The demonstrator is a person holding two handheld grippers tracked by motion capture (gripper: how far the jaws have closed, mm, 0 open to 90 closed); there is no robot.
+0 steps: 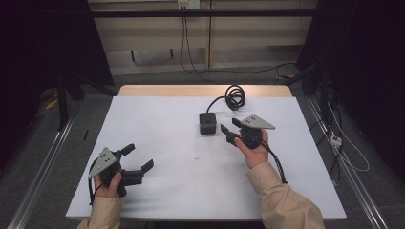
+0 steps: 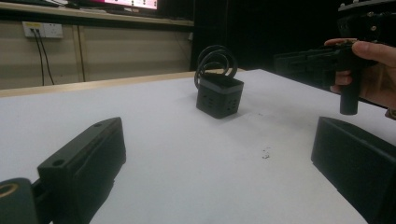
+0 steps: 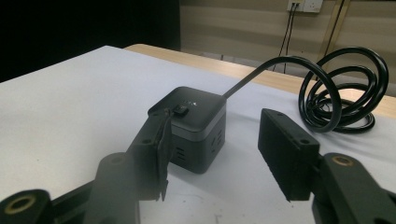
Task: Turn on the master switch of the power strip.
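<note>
A black cube-shaped power socket (image 1: 207,122) sits on the white table sheet (image 1: 162,124), a little right of the middle. Its black cable runs back to a coil (image 1: 234,97) near the far edge. My right gripper (image 1: 230,130) is open just to the right of the cube, with nothing between its jaws. In the right gripper view the cube (image 3: 193,128) lies close ahead, partly behind the left jaw, and the coil (image 3: 348,91) stands at the right. My left gripper (image 1: 138,157) is open at the near left, well away from the cube (image 2: 219,96).
A small dark speck (image 2: 266,153) lies on the sheet near the middle. The wooden table edge (image 1: 205,90) shows beyond the sheet. Wall sockets (image 2: 43,30) and cables hang on the far wall. Metal rails (image 1: 43,157) run along both sides of the table.
</note>
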